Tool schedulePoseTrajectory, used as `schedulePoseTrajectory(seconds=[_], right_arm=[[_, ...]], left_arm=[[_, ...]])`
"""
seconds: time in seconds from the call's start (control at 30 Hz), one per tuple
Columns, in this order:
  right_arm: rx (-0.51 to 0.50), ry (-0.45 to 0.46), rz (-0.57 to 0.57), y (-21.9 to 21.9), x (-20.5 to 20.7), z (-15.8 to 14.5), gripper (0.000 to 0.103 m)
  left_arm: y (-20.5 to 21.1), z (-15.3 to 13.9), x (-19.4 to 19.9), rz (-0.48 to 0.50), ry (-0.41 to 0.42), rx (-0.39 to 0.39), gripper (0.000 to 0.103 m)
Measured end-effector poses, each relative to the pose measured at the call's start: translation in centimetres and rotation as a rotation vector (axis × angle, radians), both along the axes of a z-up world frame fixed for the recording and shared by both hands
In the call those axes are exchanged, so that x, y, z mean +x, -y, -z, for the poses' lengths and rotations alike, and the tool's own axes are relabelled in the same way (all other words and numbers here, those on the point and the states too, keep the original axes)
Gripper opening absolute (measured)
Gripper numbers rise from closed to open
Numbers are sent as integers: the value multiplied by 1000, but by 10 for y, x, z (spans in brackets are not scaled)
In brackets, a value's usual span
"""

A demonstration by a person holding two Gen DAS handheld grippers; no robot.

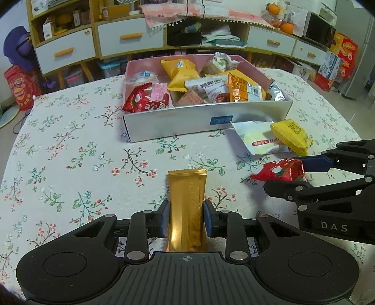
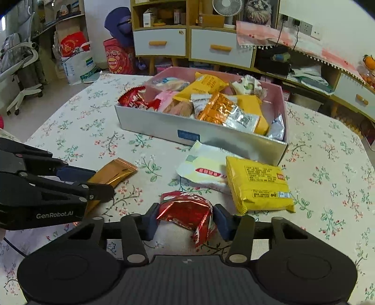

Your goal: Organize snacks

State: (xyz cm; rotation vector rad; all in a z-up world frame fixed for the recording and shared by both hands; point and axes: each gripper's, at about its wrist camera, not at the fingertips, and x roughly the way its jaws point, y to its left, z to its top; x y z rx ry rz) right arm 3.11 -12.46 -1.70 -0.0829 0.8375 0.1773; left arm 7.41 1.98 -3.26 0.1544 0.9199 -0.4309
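Left hand-held gripper point(image 1: 186, 218): clenched on gold bar point(image 1: 186, 201).
Right hand-held gripper point(image 2: 185, 219): grasping red packet point(image 2: 187, 211).
Tabletop point(image 1: 70, 152) left edge: open.

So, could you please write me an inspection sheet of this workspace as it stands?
Surface: table under a floral cloth.
Job's things: open box piled with snack packets; gold bar, red packet, white packet and yellow packet outside it on the cloth.
Clutter: nothing seen on the table besides snacks.
Grippers: left claw shut on the gold bar; right claw shut on the red packet.
Cables: black leads hang from wall sockets behind the table.
Surroundings: drawer cabinets, fan, oranges, bags on the floor.
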Motion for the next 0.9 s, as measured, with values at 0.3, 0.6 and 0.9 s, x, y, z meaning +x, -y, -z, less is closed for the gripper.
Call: schedulePoseTrajectory(seconds=[0.3,0.6,0.9], right_arm=[[34,7,-21,-1,-3,-10,11],[61,31,-14,5,-7,-23,10],[78,95,-14,6,8,-44,10]], left_arm=[[-8,-13,2,-27,9,-29,27],[-11,-22,4,-42,20,-50,27],[-9,-46,16,-96,58,-120,27]])
